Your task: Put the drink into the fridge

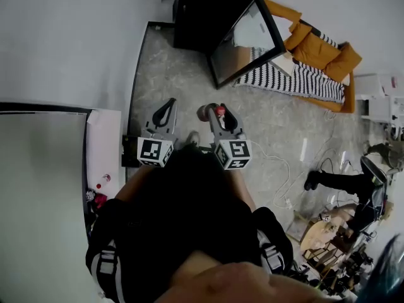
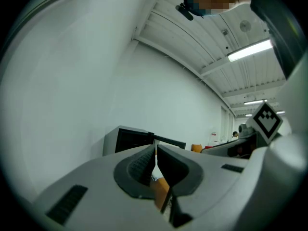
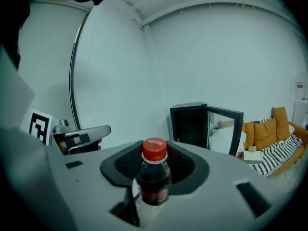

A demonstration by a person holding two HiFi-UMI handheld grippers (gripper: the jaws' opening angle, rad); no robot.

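The right gripper [image 1: 218, 113] is clamped on the bottle [image 3: 154, 179] just below its red cap, with the bottle upright. The left gripper [image 2: 155, 153] beside it has its jaws pressed together on nothing. The fridge [image 3: 188, 124] stands well ahead with its door [image 3: 225, 128] open on the right, so I judge the carry calls for a firm grip, an upright bottle, and an approach left of the door's edge.

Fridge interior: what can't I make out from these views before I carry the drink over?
- Fridge shelves: the inside is black in the right gripper view; the head view sees only its top and open door.
- Bottle base: hidden between the jaws of the right gripper; label print too small.
- Fridge foot: cut off in the right gripper view by that gripper's own body.
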